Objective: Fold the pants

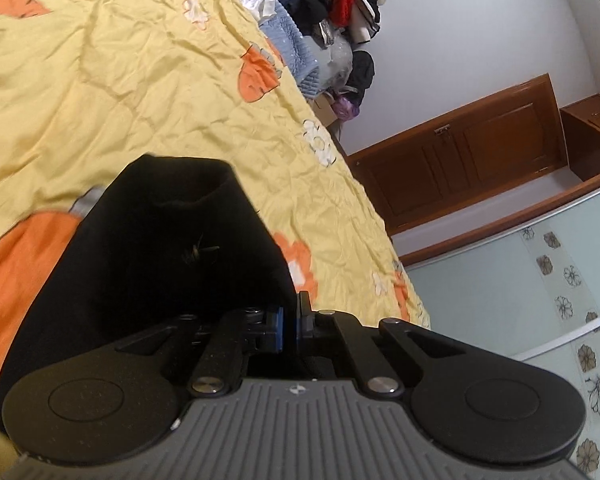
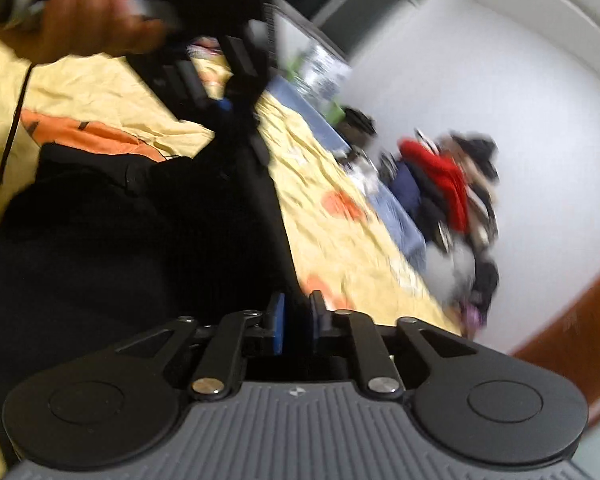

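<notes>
Even indoor light, soft shadows; right wrist view motion-blurred.
Left wrist view mostly sharp; black pants (image 1: pixel 160 248) show no detail, quilt (image 1: pixel 120 80) creases crisp. Right view smears the hand (image 2: pixel 92 20) and clothes pile (image 2: pixel 452 184). Fisheye bends edges; corners dark.

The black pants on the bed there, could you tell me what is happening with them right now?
A person is folding black pants on a bed with a yellow floral quilt, holding a gripper in each hand. The left gripper is shut, with the dark fabric right at its pads. The right gripper stands slightly apart at the edge of the pants, and whether it pinches any cloth cannot be told. The right view is blurred, and the person's hand shows at its top.
</notes>
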Tool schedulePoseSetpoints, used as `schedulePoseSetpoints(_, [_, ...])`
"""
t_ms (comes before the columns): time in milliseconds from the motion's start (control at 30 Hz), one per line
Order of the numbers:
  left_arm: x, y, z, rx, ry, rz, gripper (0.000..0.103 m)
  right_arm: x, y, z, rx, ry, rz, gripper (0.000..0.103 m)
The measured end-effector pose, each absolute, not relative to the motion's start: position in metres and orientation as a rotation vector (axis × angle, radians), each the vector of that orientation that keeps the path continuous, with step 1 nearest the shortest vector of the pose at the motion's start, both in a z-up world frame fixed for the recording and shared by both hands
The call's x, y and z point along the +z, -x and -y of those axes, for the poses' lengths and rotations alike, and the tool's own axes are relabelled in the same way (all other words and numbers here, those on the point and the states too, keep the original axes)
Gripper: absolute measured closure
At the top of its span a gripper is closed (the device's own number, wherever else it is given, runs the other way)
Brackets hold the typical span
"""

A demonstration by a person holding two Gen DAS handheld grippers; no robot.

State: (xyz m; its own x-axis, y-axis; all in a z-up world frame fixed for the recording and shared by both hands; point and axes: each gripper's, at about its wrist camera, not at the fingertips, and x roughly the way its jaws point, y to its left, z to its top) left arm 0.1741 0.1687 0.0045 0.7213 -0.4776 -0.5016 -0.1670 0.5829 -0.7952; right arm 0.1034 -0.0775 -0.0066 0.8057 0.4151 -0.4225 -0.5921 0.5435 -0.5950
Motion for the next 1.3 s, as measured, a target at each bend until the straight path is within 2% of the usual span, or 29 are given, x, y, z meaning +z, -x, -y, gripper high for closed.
schedulePoseSetpoints(33, [0.003, -0.167, -0.168, -0.205, 0.952, -0.771, 0.096, -0.008, -0.096, 0.082, 0.572, 0.793, -0.249, 0.057])
schedulePoseSetpoints(67, [0.001, -0.161, -0.168, -0.202, 0.949, -0.773, 0.096, -0.011, -0.088, 0.085, 0.53, 0.798, -0.246, 0.027])
schedulePoseSetpoints(100, [0.0, -0.154, -0.167, -0.2, 0.945, -0.772, 0.096, -0.015, -0.079, 0.089, 0.478, 0.797, -0.233, 0.022])
schedulePoseSetpoints(267, [-0.007, -0.125, -0.167, -0.182, 0.927, -0.774, 0.096, -0.015, -0.065, 0.109, 0.435, 0.635, -0.249, 0.023])
schedulePoseSetpoints(400, [-0.001, -0.112, -0.17, -0.17, 0.903, -0.732, 0.097, -0.03, -0.081, 0.104, 0.367, 0.742, -0.236, 0.023])
schedulePoseSetpoints(433, [0.002, -0.11, -0.169, -0.164, 0.882, -0.717, 0.097, -0.033, -0.085, 0.102, 0.369, 0.769, -0.241, 0.024])
schedulePoseSetpoints(467, [0.005, -0.109, -0.169, -0.154, 0.861, -0.705, 0.097, -0.038, -0.09, 0.099, 0.362, 0.796, -0.243, 0.031])
schedulePoseSetpoints(500, [0.006, -0.111, -0.168, -0.149, 0.849, -0.702, 0.097, -0.042, -0.096, 0.096, 0.349, 0.816, -0.24, 0.04])
schedulePoseSetpoints(533, [0.005, -0.113, -0.168, -0.152, 0.848, -0.708, 0.097, -0.045, -0.104, 0.092, 0.342, 0.839, -0.249, 0.059])
schedulePoseSetpoints(567, [0.002, -0.116, -0.168, -0.149, 0.852, -0.716, 0.097, -0.051, -0.104, 0.092, 0.337, 0.854, -0.261, 0.068])
schedulePoseSetpoints(633, [-0.005, -0.12, -0.168, -0.144, 0.873, -0.74, 0.097, -0.054, -0.116, 0.091, 0.35, 0.852, -0.299, 0.07])
schedulePoseSetpoints(733, [-0.013, -0.125, -0.172, -0.151, 0.914, -0.758, 0.091, -0.055, -0.118, 0.091, 0.366, 0.851, -0.308, 0.092])
schedulePoseSetpoints(800, [-0.017, -0.128, -0.174, -0.143, 0.942, -0.767, 0.087, -0.055, -0.112, 0.09, 0.368, 0.875, -0.293, 0.093])
schedulePoseSetpoints(867, [-0.02, -0.131, -0.175, -0.13, 0.946, -0.771, 0.07, -0.055, -0.101, 0.09, 0.373, 0.885, -0.288, 0.095])
schedulePoseSetpoints(900, [-0.023, -0.133, -0.176, -0.107, 0.954, -0.777, 0.054, -0.055, -0.1, 0.091, 0.374, 0.889, -0.287, 0.095])
schedulePoseSetpoints(933, [-0.025, -0.134, -0.177, -0.094, 0.973, -0.778, 0.049, -0.056, -0.097, 0.092, 0.375, 0.892, -0.286, 0.095])
schedulePoseSetpoints(1000, [-0.028, -0.135, -0.179, -0.097, 0.992, -0.764, 0.049, -0.056, -0.091, 0.092, 0.374, 0.906, -0.272, 0.096])
schedulePoseSetpoints(1033, [-0.027, -0.135, -0.179, -0.093, 0.984, -0.754, 0.052, -0.057, -0.087, 0.092, 0.373, 0.911, -0.267, 0.096])
schedulePoseSetpoints(1067, [-0.027, -0.134, -0.179, -0.088, 0.974, -0.746, 0.057, -0.056, -0.088, 0.093, 0.38, 0.91, -0.273, 0.096])
schedulePoseSetpoints(1133, [-0.025, -0.132, -0.179, -0.089, 0.944, -0.741, 0.076, -0.055, -0.081, 0.094, 0.386, 0.916, -0.267, 0.096])
schedulePoseSetpoints(1200, [-0.026, -0.131, -0.181, -0.079, 0.95, -0.738, 0.086, -0.054, -0.086, 0.093, 0.39, 0.923, -0.266, 0.096])
schedulePoseSetpoints(1300, [-0.032, -0.13, -0.187, -0.079, 1.014, -0.739, 0.087, -0.057, -0.093, 0.092, 0.384, 0.944, -0.273, 0.095])
